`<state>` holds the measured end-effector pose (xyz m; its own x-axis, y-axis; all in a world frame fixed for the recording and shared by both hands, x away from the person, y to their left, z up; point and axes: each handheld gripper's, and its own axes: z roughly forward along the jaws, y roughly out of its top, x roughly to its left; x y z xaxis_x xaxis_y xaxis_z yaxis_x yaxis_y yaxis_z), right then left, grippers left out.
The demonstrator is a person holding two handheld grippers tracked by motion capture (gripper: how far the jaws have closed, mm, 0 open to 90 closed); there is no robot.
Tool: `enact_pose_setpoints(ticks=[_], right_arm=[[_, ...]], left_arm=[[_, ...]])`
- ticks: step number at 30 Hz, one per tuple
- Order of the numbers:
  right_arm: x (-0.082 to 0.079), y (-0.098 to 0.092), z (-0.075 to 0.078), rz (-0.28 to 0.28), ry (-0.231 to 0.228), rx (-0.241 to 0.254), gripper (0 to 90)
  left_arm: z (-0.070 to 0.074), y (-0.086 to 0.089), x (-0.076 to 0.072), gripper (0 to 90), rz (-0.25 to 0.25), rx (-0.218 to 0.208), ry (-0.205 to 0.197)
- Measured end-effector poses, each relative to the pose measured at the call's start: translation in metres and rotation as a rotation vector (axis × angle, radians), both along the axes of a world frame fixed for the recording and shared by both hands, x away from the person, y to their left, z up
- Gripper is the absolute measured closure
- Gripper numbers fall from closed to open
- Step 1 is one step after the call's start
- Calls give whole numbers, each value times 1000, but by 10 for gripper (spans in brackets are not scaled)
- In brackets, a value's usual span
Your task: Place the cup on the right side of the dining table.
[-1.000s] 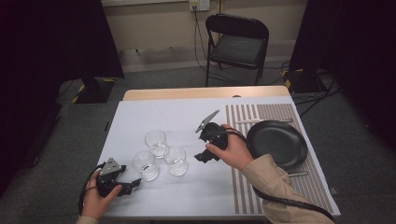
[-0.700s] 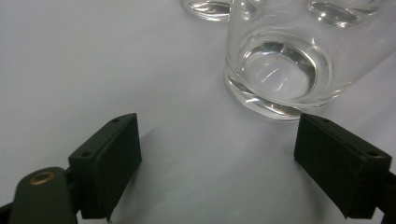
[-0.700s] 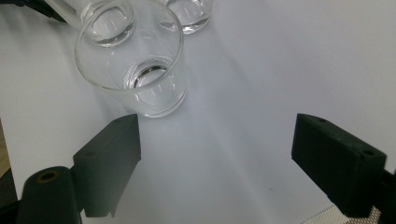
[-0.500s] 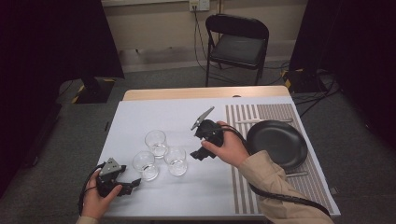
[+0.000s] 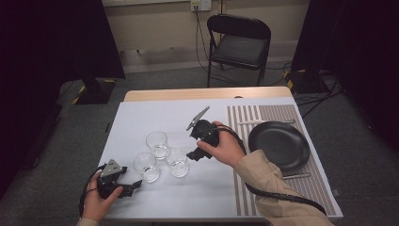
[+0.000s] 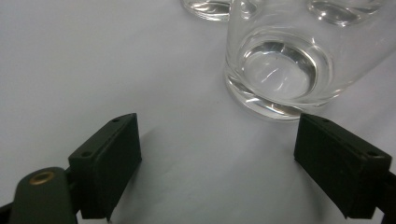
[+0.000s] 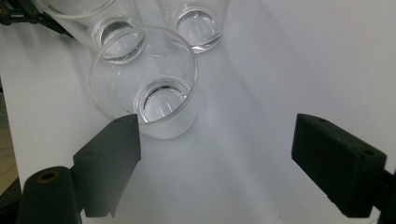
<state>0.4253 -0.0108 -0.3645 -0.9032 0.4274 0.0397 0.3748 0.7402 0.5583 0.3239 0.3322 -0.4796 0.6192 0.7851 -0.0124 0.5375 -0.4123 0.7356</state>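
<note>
Left tongs low near the front-left corner of the worktop, jaws spread wide and empty, pointing toward the nearest glass, which stands just beyond the jaw tips in the left gripper view. Left hand wrapped round the grip from below, forearm entering at the bottom edge. Three clear glasses upright in a tight cluster left of centre: rear glass, front-right glass. Right tongs just right of the cluster, tilted down toward the front-right glass, jaws wide apart and holding nothing; in the right gripper view that glass near the left jaw, not yet between the jaws. Right hand cupped over the body, wrist bent, sleeve running to the bottom edge. Black plate on the striped mat farther right. Advisable for the approach: centring the glass between the jaws, closing on the wall below the rim, avoiding the neighbouring glasses.
</note>
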Motion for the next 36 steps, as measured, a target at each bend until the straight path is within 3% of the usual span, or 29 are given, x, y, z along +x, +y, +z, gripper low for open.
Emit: enact_pose_setpoints(ticks=[36], right_arm=[[11, 30, -15, 11, 2, -6, 142]], left_arm=[[0, 0, 0, 140, 10, -20, 3]])
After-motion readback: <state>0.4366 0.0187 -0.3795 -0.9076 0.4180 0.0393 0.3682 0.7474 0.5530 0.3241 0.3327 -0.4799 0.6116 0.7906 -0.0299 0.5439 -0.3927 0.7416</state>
